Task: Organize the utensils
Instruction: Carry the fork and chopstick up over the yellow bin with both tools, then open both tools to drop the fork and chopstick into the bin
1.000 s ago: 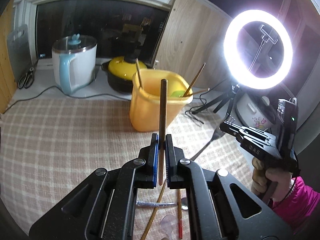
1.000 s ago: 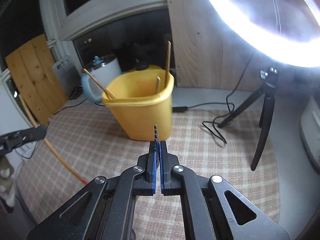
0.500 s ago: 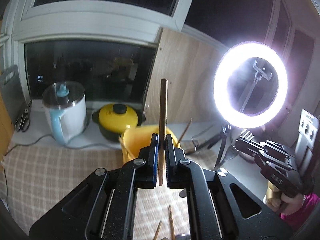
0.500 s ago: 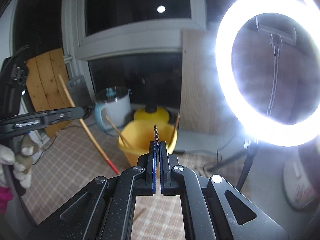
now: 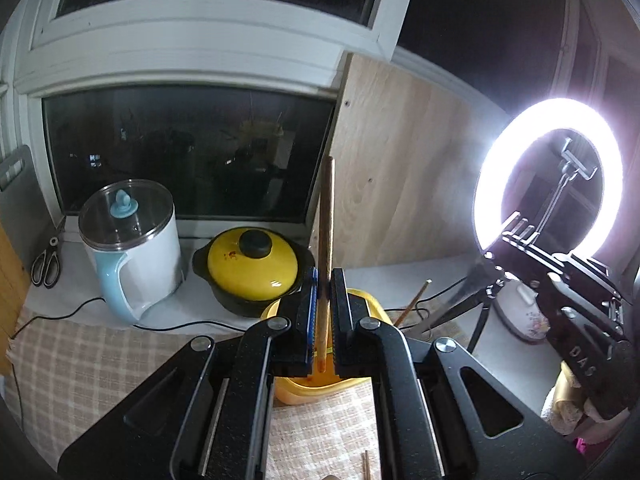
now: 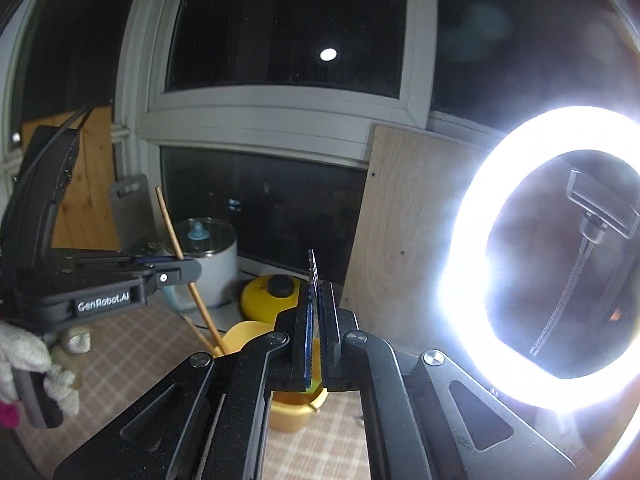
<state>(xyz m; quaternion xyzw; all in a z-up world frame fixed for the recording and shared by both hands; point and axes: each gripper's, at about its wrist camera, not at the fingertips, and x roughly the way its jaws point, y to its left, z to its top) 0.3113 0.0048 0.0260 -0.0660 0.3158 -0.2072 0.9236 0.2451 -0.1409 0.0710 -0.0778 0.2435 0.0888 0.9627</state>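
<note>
**Both tongs loaded above the yellow tub**

The left gripper (image 5: 325,316) is clamped narrow on a long brown wooden chopstick (image 5: 326,240), which stands upright between the blue-lined pads and rises well above the fingertips. In the right wrist view the same stick (image 6: 188,276) crosses the left tool at a slant, its lower end dipping toward the tub's rim.

The right gripper (image 6: 318,328) is pressed nearly closed on a thin flat metal utensil (image 6: 313,270) seen edge-on — a fork, by the tines at its upper tip — poking up past the pads. From the left camera this tool (image 5: 520,240) appears off to the right, the utensil's dark stem trailing down from its tips.

The yellow plastic tub (image 5: 372,304) sits directly ahead of and below both sets of tongs, mostly hidden by the fingers; another wooden stick (image 5: 414,298) leans out of it to the right. Beyond the left tongs stand a yellow-lidded black pot (image 5: 252,268) and a white kettle with a pale blue handle (image 5: 132,248) — and to the right glows a ring light (image 5: 548,176).
</note>
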